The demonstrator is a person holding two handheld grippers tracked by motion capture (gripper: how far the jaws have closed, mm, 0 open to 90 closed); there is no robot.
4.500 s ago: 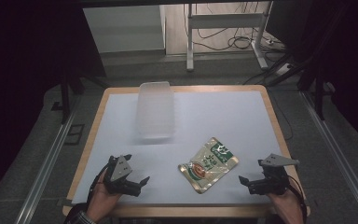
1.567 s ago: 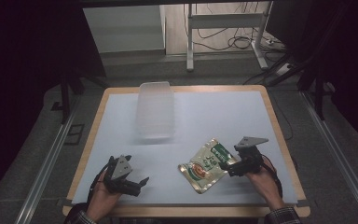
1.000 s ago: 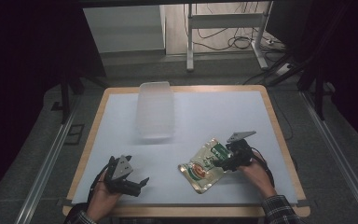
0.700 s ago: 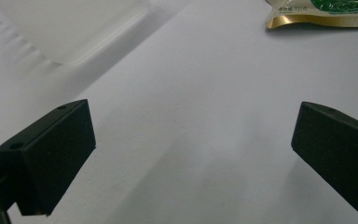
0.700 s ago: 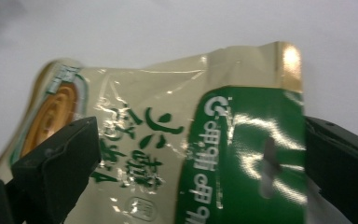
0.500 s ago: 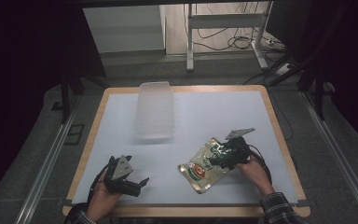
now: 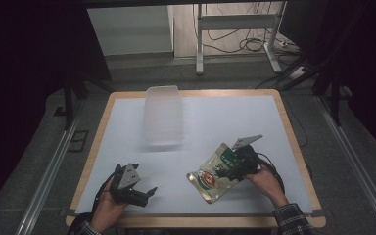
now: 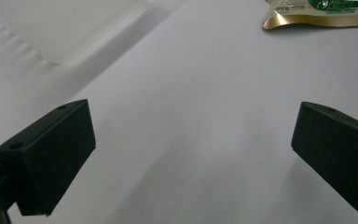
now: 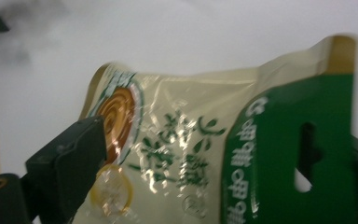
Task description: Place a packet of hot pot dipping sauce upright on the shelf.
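A cream and gold snack pouch (image 7: 209, 175) with a green top band lies on the white table near the front right. In the right gripper view the pouch (image 9: 168, 140) spans the space between the two black jaws, green band to the right. My right gripper (image 7: 226, 171) stands open over the pouch's upper end, one jaw on each side of it. At the front left my left gripper (image 7: 146, 193) rests open on the bare table (image 8: 205, 93), nothing between its jaws. From there the pouch (image 8: 321, 11) shows far off at the top right.
A clear plastic container (image 7: 164, 115) sits upside-down at the back middle of the table, and its corner (image 8: 60, 28) shows in the left gripper view. A wooden rim (image 7: 293, 142) frames the white table top. Dark floor and metal rails surround it.
My right gripper has travelled from the front right corner leftward to the pouch and now straddles its upper end. The left gripper has stayed put.
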